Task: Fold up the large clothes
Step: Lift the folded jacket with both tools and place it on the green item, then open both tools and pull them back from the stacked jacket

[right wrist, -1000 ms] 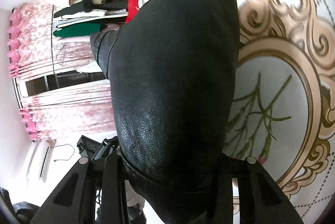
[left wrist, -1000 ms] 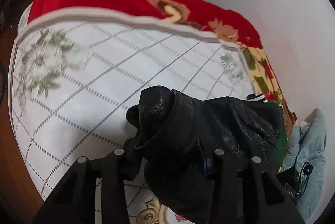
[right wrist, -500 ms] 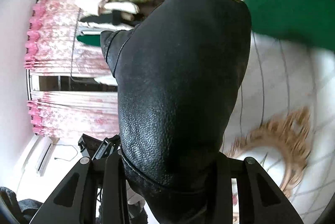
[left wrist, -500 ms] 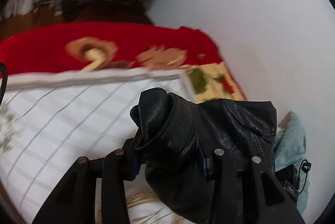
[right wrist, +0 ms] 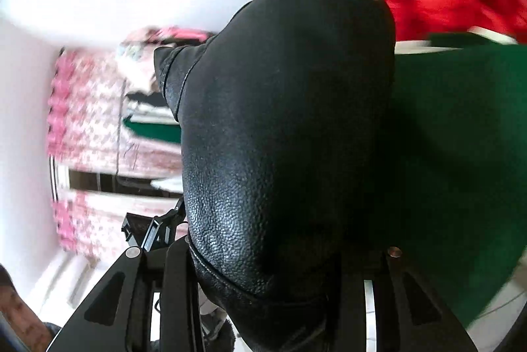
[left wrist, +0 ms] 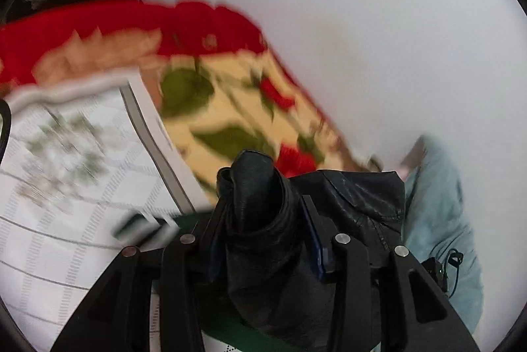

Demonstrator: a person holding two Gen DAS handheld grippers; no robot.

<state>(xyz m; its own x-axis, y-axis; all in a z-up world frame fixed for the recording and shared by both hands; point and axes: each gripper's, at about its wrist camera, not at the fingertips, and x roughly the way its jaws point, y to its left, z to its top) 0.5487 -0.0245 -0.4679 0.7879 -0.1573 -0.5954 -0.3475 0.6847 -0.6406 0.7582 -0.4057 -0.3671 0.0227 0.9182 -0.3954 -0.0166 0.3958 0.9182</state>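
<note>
Both grippers, left and right, have jaws clamped on a bunched black jacket, held above the bed near its far corner. Not laid flat yet; folding apparently remains.

Ahead of my left tool, open bedspread lies leftward; the wall closes off the right. A green cloth spreads under my right tool.
</note>
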